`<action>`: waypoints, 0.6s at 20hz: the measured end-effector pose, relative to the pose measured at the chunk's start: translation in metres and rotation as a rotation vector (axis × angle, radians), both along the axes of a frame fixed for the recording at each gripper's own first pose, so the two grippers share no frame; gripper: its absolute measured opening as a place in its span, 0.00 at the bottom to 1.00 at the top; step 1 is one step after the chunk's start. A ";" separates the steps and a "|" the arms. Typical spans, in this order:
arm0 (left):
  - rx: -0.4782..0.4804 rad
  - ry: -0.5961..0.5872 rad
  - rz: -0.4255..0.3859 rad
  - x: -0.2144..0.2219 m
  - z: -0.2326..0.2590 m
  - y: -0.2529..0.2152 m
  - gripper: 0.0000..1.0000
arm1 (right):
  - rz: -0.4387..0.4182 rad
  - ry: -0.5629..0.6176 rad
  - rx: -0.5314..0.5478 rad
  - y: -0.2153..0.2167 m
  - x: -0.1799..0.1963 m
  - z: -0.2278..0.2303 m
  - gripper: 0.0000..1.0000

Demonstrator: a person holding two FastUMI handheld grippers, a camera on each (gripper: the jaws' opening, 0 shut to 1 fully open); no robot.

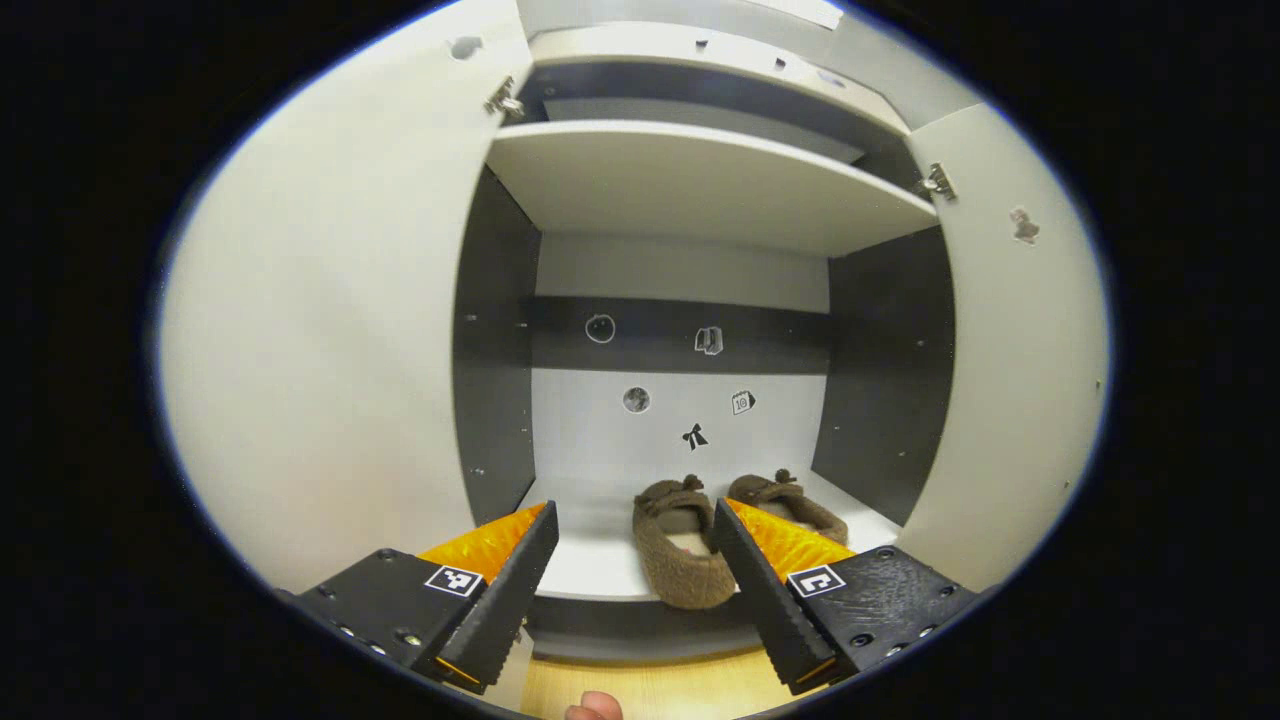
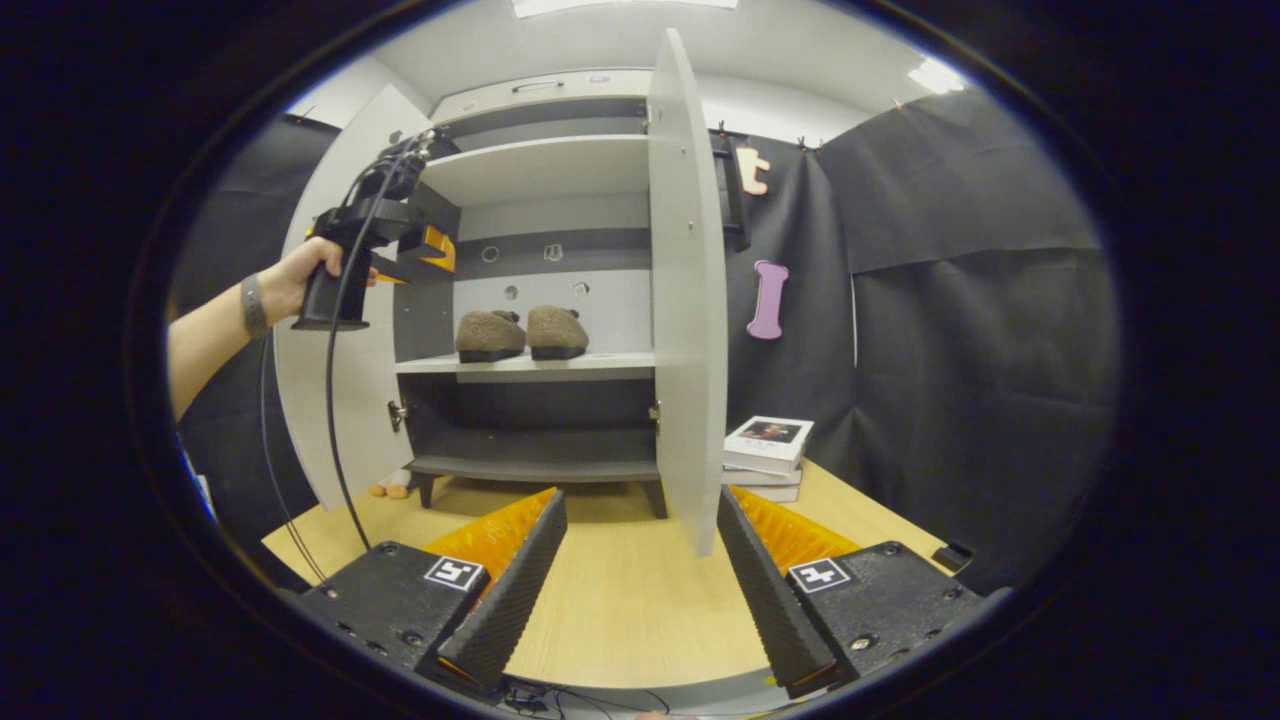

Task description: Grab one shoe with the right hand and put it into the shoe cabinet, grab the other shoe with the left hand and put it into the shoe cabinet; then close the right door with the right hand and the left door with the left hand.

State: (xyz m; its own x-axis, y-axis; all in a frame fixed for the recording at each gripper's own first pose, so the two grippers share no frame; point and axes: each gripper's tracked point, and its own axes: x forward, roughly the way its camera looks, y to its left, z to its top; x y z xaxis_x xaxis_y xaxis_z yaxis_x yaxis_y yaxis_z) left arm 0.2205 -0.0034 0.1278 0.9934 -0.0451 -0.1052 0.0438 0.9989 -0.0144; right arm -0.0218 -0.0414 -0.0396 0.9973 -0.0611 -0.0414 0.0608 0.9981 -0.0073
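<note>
Booth setting: pale wooden table (image 2: 620, 590) backed by black cloth, carrying a white and grey shoe cabinet (image 2: 540, 150) with both doors open.

Item 1, shoes. Two brown fuzzy slippers, left shoe (image 1: 680, 545) and right shoe (image 1: 790, 500), stand side by side on the cabinet's middle shelf (image 1: 590, 560), toes toward the back panel. Placement appears complete; door closing remains.

Item 2, left claw (image 1: 632, 575). Fingers spread wide, holding nothing, pointed straight into the cabinet just in front of the shelf edge. Seen from the right gripper view, it is held up by a hand (image 2: 300, 275) close to the left door (image 2: 300, 400).

Item 3, right claw (image 2: 640, 590). Fingers apart, empty, low over the table and well back from the cabinet, facing the edge of the right door (image 2: 685, 300).

Risks. The left claw sits inside the swing of the doors; closing the right door first could strike it if it is not drawn back. A push near the hinge side would likely slip or rock the cabinet.

View differences. The left gripper view gives the shelf interior, the hinges and small stickers on the back panel. The right gripper view adds the lower shelf, cabinet legs, stacked books (image 2: 768, 445) beside the cabinet, and the trailing cable (image 2: 335, 400) of the left claw.
</note>
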 end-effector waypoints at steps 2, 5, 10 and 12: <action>-0.027 -0.023 0.010 -0.043 -0.012 0.011 0.94 | 0.025 -0.006 -0.006 0.007 0.000 0.006 0.96; -0.039 -0.074 0.014 -0.091 -0.030 0.016 0.99 | 0.063 -0.011 -0.021 0.016 -0.003 0.011 0.96; 0.055 -0.141 0.026 -0.168 -0.062 0.007 0.95 | 0.095 0.022 -0.053 0.025 -0.002 0.001 0.96; 0.037 -0.128 0.022 -0.190 -0.079 -0.003 0.94 | 0.112 0.028 -0.037 0.032 -0.003 -0.002 0.96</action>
State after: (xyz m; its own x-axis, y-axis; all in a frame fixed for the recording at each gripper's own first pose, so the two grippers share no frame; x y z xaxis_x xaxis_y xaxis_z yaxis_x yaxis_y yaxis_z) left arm 0.0305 -0.0067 0.0488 0.9995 -0.0218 0.0210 0.0213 0.9994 0.0264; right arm -0.0249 -0.0096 -0.0421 0.9964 0.0489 -0.0690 -0.0520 0.9977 -0.0442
